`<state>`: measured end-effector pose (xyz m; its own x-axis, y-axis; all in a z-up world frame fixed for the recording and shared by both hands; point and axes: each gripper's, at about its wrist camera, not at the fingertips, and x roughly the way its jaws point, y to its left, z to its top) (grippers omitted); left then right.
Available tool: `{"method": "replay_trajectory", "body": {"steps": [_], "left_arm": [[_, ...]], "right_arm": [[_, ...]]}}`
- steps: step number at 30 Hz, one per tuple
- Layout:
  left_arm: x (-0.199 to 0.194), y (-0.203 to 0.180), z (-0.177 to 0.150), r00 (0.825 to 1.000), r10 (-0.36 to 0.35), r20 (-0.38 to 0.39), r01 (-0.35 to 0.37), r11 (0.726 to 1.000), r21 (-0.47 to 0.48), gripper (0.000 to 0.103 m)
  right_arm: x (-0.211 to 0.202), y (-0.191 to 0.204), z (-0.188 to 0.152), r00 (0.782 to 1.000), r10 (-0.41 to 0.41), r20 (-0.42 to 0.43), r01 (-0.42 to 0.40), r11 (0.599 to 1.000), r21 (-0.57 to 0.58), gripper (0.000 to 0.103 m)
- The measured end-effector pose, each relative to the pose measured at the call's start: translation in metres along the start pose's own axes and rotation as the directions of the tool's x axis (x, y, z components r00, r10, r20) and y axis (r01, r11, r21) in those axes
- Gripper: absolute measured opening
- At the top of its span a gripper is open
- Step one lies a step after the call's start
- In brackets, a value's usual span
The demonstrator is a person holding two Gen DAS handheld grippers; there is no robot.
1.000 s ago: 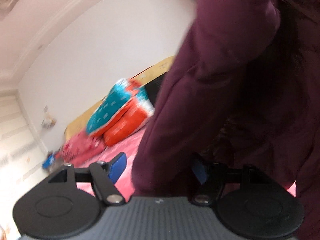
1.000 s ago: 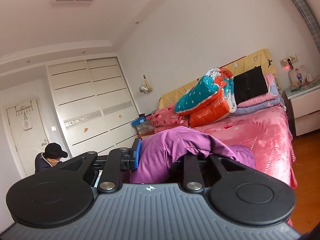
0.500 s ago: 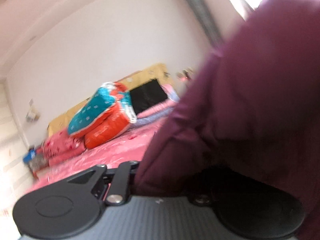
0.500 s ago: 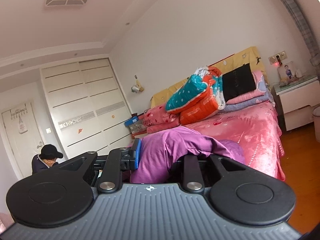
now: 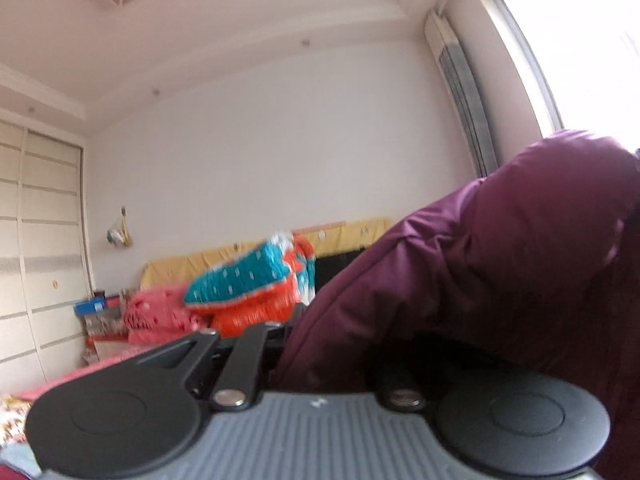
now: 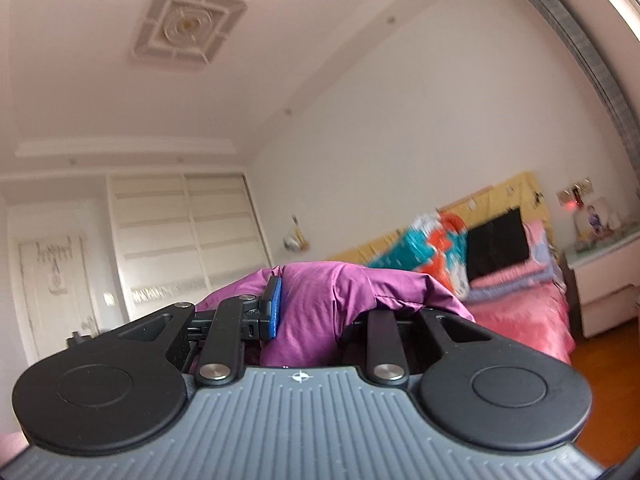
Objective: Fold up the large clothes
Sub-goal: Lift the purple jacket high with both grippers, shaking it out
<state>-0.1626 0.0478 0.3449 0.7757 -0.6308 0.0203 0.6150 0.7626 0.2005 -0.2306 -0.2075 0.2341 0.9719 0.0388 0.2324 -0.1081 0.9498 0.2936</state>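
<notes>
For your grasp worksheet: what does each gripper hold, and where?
Both grip the purple garment: right gripper on a bunched fold; left gripper likewise, exact spot hidden.

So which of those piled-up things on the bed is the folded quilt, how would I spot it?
Start at the pink bed and follow it back to the yellow headboard. The folded quilt leans there, left of a flat black cushion. It alone is teal with white dots on one face and bright orange on the other; its neighbours are plain pink or black.
</notes>
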Motion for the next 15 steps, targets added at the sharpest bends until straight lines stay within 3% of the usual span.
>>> {"method": "replay_trajectory", "body": {"steps": [7, 15], "left_arm": [[-0.05, 0.003, 0.049, 0.99, 0.023, 0.138, -0.025, 1.0, 0.015, 0.008], [-0.101, 0.016, 0.09, 0.959, 0.067, 0.277, -0.08, 0.996, 0.036, 0.008]], "right_arm": [[-0.007, 0.029, 0.052, 0.986, 0.108, 0.13, -0.111, 0.994, 0.014, 0.03], [-0.009, 0.069, 0.103, 0.94, 0.249, 0.234, -0.257, 0.966, 0.001, 0.03]]}}
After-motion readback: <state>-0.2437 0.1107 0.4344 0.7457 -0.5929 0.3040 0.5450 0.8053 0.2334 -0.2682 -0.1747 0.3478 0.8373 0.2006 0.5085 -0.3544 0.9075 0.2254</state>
